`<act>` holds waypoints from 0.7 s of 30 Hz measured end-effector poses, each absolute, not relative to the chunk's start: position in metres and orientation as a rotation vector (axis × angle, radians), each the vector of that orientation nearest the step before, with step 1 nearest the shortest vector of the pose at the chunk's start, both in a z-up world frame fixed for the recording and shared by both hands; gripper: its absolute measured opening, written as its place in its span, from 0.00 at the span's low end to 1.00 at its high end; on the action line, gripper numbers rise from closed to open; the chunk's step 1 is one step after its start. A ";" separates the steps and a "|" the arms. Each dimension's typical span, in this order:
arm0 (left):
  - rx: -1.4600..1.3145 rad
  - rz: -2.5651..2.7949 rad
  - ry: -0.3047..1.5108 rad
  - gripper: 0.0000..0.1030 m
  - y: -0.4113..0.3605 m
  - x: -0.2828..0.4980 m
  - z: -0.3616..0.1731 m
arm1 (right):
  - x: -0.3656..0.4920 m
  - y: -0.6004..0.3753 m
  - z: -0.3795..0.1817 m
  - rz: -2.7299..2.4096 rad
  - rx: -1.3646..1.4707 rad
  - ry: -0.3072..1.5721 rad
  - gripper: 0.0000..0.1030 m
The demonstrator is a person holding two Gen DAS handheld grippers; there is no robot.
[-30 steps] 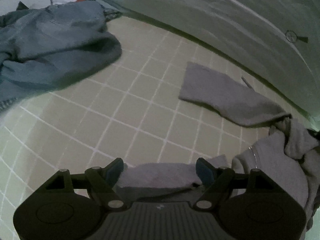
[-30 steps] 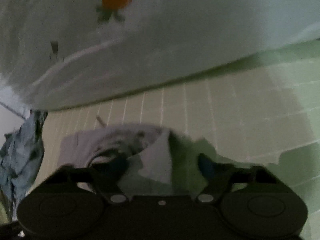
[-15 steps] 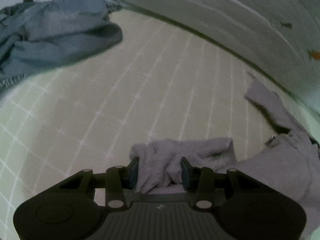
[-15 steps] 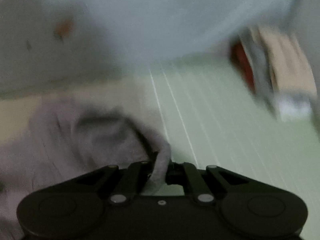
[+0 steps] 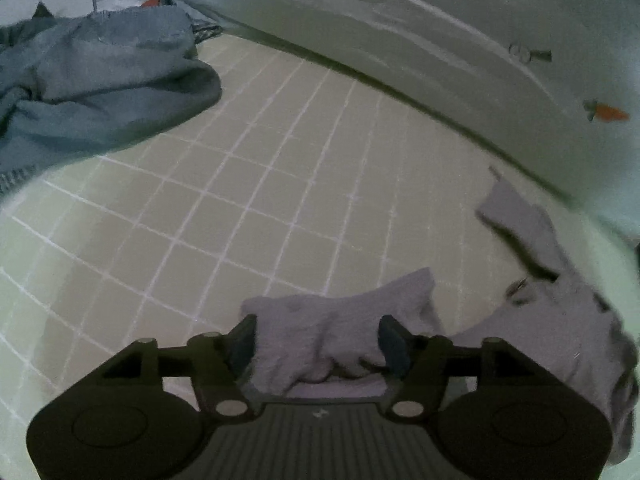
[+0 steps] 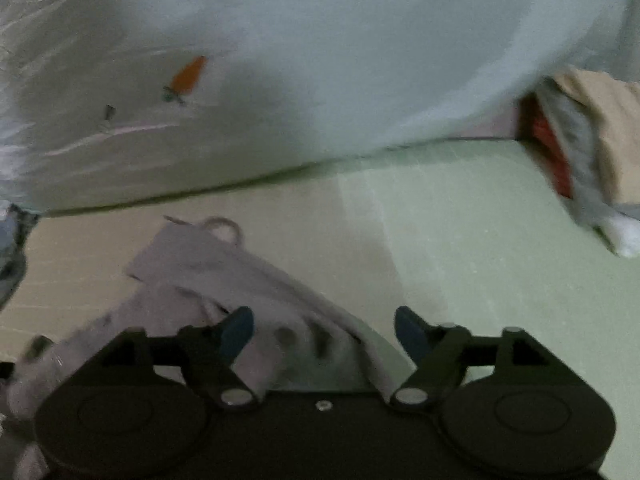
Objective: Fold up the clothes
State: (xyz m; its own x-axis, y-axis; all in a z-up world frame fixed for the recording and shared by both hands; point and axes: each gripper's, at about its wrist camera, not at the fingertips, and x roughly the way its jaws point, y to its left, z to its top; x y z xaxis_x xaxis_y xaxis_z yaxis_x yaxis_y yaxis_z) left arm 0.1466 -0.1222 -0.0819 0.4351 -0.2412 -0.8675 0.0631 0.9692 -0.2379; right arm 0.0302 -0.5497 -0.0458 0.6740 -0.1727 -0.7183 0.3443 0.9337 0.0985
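The left gripper (image 5: 318,340) is seen with its fingers spread apart; a bunched fold of the grey garment (image 5: 344,332) lies between them, not pinched. The right gripper (image 6: 324,332) is likewise released, with the garment's cloth passing between its fingers and out past the left fingertip.

From the left gripper, the garment is drawn away to the right and forward, a sleeve (image 5: 516,220) reaching toward the white sheet (image 5: 440,40). Its long axis is judged to run between the two grippers; both are equally close. The garment lies rumpled, not folded, on the checked mat (image 5: 260,200). A blue garment (image 5: 92,80) lies well apart, forward and left.
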 end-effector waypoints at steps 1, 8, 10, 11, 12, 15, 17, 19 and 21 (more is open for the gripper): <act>-0.178 -0.193 1.110 0.72 -0.125 0.149 -0.084 | 0.043 -0.548 -0.047 -0.266 0.224 0.793 0.80; -0.138 -0.213 1.162 0.77 -0.136 0.158 -0.096 | 0.113 -0.557 -0.098 -0.208 0.229 0.976 0.80; -0.138 -0.219 1.174 0.76 -0.135 0.159 -0.101 | 0.115 -0.560 -0.105 -0.189 0.269 0.995 0.79; -0.137 -0.218 1.170 0.74 -0.135 0.158 -0.101 | 0.114 -0.563 -0.106 -0.160 0.289 0.994 0.70; -0.133 -0.212 1.164 0.63 -0.136 0.157 -0.101 | 0.114 -0.566 -0.106 -0.130 0.309 0.993 0.63; -0.077 -0.149 1.141 0.15 -0.137 0.157 -0.099 | 0.108 -0.570 -0.104 -0.082 0.329 0.989 0.31; -0.092 -0.153 1.137 0.13 -0.133 0.159 -0.098 | 0.099 -0.572 -0.096 -0.071 0.328 0.960 0.20; -0.107 -0.145 1.110 0.13 -0.126 0.158 -0.093 | 0.085 -0.582 -0.088 -0.122 0.334 0.923 0.10; -0.130 -0.120 1.064 0.13 -0.114 0.155 -0.082 | 0.068 -0.597 -0.079 -0.216 0.340 0.882 0.07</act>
State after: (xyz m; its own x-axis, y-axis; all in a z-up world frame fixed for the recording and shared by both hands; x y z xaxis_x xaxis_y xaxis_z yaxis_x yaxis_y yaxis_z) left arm 0.1549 -0.1137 -0.0816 0.4799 -0.1609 -0.8624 0.0352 0.9858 -0.1644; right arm 0.0677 -0.5970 -0.0790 0.6189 -0.0452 -0.7841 0.3225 0.9249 0.2012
